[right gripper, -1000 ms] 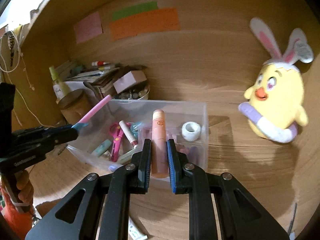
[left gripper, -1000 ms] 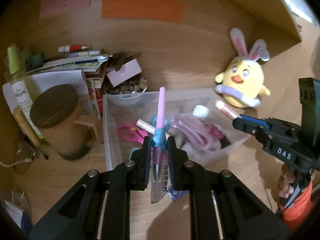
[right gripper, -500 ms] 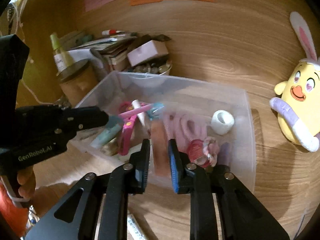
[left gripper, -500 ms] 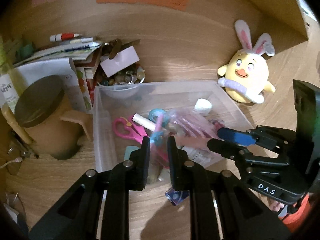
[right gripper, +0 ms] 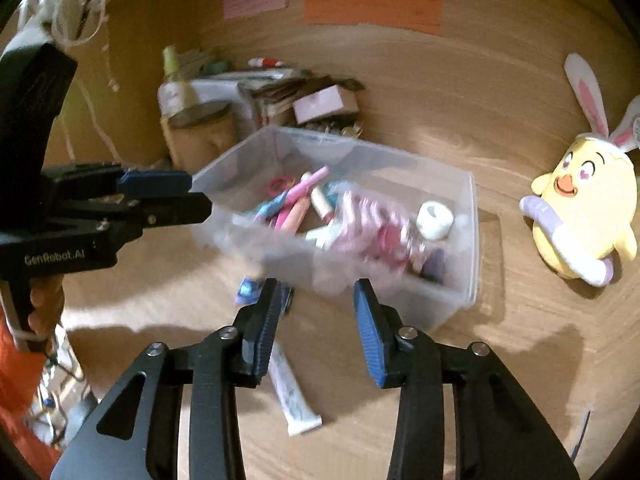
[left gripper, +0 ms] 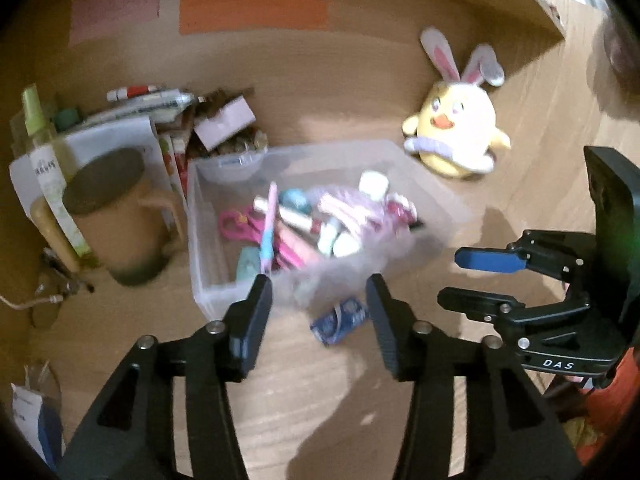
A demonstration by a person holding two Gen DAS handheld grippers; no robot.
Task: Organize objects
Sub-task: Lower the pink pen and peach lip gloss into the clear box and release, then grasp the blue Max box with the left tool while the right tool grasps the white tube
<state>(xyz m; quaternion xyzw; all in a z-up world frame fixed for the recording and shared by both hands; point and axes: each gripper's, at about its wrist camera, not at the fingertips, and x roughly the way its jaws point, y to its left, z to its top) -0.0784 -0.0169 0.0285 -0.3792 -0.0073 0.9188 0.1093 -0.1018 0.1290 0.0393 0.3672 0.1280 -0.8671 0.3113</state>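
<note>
- Your left gripper (left gripper: 318, 300) had just been opening; its jaws stood apart, nothing between them, at the lower middle of its view.
- Your right gripper (right gripper: 314, 304) had likewise just been opening and held nothing.
- The bin (left gripper: 208, 280) sat mid-frame, with the pink pen (left gripper: 269, 226) and scissors (left gripper: 236, 224) inside among a blurred jumble you could not sort out.
- A blue packet (left gripper: 339, 320) lay blurred just below the bin.
- A white tube (right gripper: 292, 396) was half hidden behind your right gripper's left finger.
</note>
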